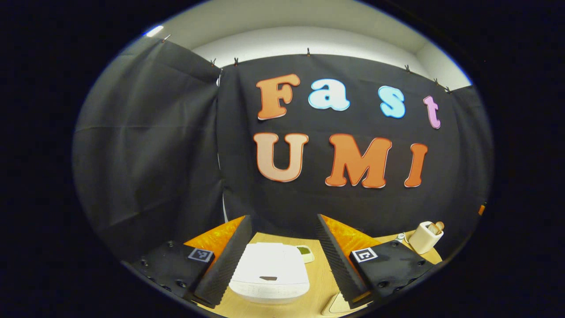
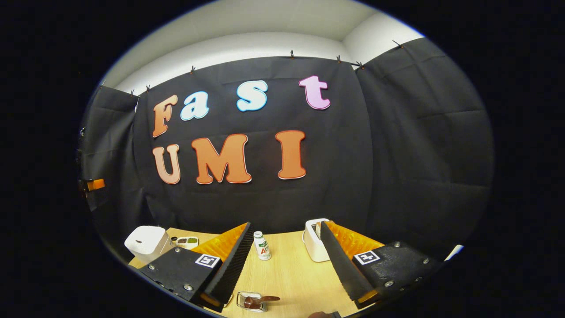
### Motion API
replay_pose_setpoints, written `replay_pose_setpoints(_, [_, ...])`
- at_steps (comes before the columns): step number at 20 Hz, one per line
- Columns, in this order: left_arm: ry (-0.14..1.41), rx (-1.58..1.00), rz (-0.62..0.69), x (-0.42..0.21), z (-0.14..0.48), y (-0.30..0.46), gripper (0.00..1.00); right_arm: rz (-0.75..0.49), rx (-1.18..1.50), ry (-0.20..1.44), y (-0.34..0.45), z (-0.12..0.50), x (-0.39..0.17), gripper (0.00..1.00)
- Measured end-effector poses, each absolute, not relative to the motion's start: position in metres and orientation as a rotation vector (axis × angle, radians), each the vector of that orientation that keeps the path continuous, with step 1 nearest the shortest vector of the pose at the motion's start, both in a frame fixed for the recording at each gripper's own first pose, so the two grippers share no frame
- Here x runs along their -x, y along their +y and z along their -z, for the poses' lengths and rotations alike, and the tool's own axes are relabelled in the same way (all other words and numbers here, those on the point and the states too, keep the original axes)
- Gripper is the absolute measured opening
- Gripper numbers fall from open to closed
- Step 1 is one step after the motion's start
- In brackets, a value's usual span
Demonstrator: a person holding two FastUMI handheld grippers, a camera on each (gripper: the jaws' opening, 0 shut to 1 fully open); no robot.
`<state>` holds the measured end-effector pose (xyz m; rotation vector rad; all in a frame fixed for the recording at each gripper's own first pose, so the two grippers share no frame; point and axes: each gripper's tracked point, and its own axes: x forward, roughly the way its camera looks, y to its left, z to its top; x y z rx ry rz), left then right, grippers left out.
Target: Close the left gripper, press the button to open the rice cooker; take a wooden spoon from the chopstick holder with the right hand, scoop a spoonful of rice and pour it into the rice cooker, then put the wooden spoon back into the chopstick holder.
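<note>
The white rice cooker stands on the wooden table with its lid down and a dark button on the front. My left gripper hovers above it, open, with the cooker showing between the fingers. A white chopstick holder at the far right has a wooden spoon handle sticking out. In the right gripper view my right gripper is open and holds nothing. The chopstick holder is partly hidden behind its right finger, and the rice cooker sits at the far left.
A small dish with green contents lies behind the cooker. A little white bottle stands mid-table. Near the front edge is a small clear container with a brown utensil in it. Black cloth walls close in the back and sides.
</note>
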<state>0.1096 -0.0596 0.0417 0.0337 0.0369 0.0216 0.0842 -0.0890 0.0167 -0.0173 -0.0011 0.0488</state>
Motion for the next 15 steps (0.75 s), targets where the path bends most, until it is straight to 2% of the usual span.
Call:
replay_pose_setpoints(1, [0.009, -0.033, -0.02, -0.1, -0.054, -0.061, 0.98, -0.043, 0.024, -0.015, -0.092, -0.022, -0.082, 1.0])
replay_pose_setpoints(2, [-0.015, -0.029, -0.02, -0.092, -0.066, -0.061, 0.98, -0.039, 0.03, -0.028, -0.095, -0.026, -0.081, 0.95])
replay_pose_setpoints(15, [-0.106, -0.004, -0.043, -0.066, -0.103, -0.06, 0.98, -0.041, 0.025, -0.023, -0.102, -0.02, -0.085, 0.95])
